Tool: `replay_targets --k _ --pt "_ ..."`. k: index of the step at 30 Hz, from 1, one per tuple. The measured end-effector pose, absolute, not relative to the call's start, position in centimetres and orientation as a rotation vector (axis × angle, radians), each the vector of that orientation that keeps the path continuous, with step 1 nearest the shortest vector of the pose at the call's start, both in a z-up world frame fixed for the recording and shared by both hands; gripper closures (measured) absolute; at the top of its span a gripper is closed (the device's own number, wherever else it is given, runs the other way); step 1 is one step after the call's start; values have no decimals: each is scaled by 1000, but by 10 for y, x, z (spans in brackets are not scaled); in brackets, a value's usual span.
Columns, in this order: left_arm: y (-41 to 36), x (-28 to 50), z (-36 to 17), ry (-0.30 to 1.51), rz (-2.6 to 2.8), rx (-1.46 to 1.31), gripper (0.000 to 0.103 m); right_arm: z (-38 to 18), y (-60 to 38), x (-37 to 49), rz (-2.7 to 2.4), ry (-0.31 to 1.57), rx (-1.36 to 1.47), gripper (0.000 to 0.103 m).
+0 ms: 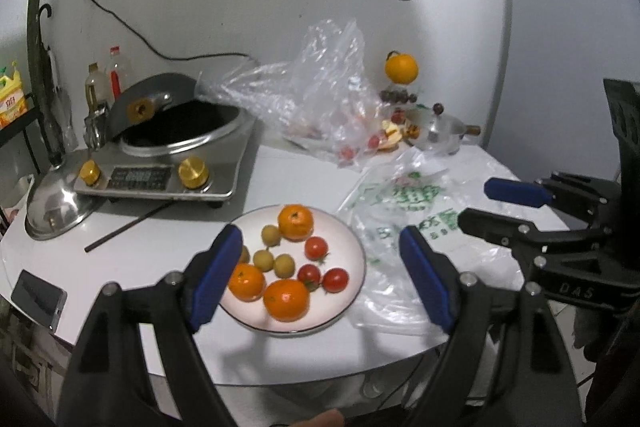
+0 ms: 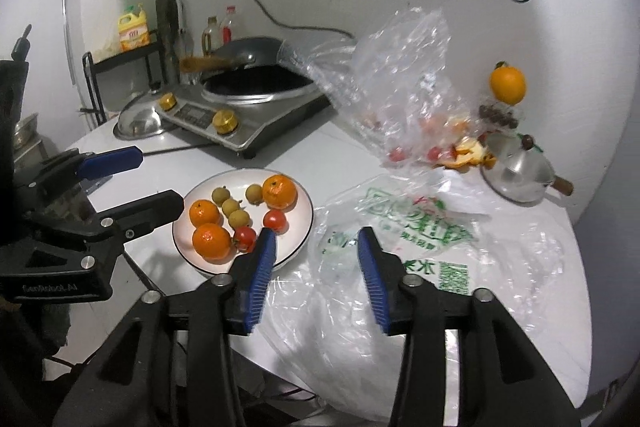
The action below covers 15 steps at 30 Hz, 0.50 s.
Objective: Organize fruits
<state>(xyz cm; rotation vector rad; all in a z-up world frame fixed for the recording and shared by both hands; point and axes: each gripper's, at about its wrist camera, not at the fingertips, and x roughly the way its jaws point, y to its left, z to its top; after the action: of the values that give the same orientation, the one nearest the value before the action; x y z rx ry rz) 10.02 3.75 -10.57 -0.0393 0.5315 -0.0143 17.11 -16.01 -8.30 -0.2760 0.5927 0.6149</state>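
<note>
A white plate [image 1: 345, 241] near the round table's front holds three oranges [image 1: 286, 299], three cherry tomatoes [image 1: 316, 247] and several small yellow-green fruits [image 1: 263, 259]. My left gripper [image 1: 320, 239] hangs open above the plate's near side, with nothing between its blue pads. My right gripper [image 2: 317, 239] is open and empty too, over the plate's right rim [image 2: 298, 227] and the edge of a green-printed plastic bag [image 2: 412, 227]. Each gripper shows in the other's view: the right gripper [image 1: 478, 201] and the left gripper [image 2: 160, 177].
A crumpled clear bag [image 1: 320, 99] with a few tomatoes stands behind the plate. At the back right are an orange [image 1: 401, 67], peel and a small steel pot [image 1: 444, 135]. An induction cooker with a wok [image 1: 168, 163], a steel lid [image 1: 56, 203], a dark stick [image 1: 128, 227] and a phone [image 1: 38, 297] fill the left.
</note>
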Motion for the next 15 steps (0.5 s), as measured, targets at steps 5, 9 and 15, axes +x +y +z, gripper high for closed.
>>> replay_targets --k 5,9,15 --pt "26 87 -87 491 -33 -31 21 -67 -175 154 590 541 -261 52" --pt "16 74 -70 447 -43 -17 21 -55 -184 142 576 502 -251 52" --pt "11 59 -45 389 -35 -1 19 -31 -195 123 556 430 -239 48"
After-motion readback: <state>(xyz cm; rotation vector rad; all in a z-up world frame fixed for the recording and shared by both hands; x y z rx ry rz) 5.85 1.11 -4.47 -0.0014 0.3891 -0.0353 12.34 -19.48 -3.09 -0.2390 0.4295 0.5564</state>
